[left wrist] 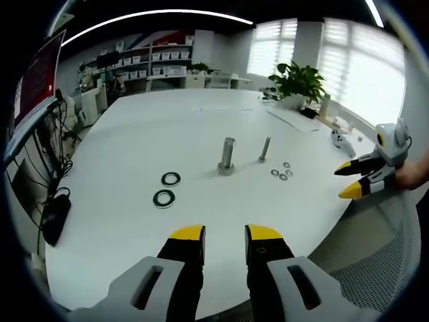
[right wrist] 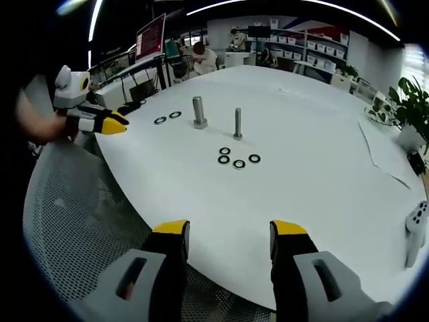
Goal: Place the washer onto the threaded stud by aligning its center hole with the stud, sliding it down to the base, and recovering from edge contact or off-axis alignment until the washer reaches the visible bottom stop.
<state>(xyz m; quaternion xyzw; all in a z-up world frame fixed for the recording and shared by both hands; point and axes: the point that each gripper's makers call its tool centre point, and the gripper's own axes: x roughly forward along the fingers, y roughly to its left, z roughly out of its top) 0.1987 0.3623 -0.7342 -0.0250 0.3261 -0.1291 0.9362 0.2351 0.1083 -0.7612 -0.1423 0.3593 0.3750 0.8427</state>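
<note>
Yellow-tipped jaws of the left gripper (left wrist: 224,235) poke up from 6 o'clock in the left gripper view, spread apart with nothing between them, hanging just over the near edge of the white table (left wrist: 134,221). Moving outward, two big dark washers (left wrist: 167,188) lie flat on the tabletop at about 11 o'clock from the tips, one just beside the other. Further out near the middle stands the thick stud (left wrist: 227,156), upright on its base, bare as far as I can see. Right beside it, toward 3 o'clock, is the thin stud (left wrist: 265,149), also upright. A cluster of four small washers (left wrist: 282,171) sits just past that at roughly 4 o'clock from the thin one. Over at 3 o'clock the right gripper (left wrist: 348,181) comes in with a hand (left wrist: 410,176) behind it, jaws parted and empty, off the table's edge.

Right gripper view: same deal, the gripper's own jaws at 6 o'clock are wide apart, holding nothing, above the table rim with a mesh chair (right wrist: 74,215) underneath. A potted plant (left wrist: 299,82) sits at the far side of the table around 1 o'clock in the left gripper view.
</note>
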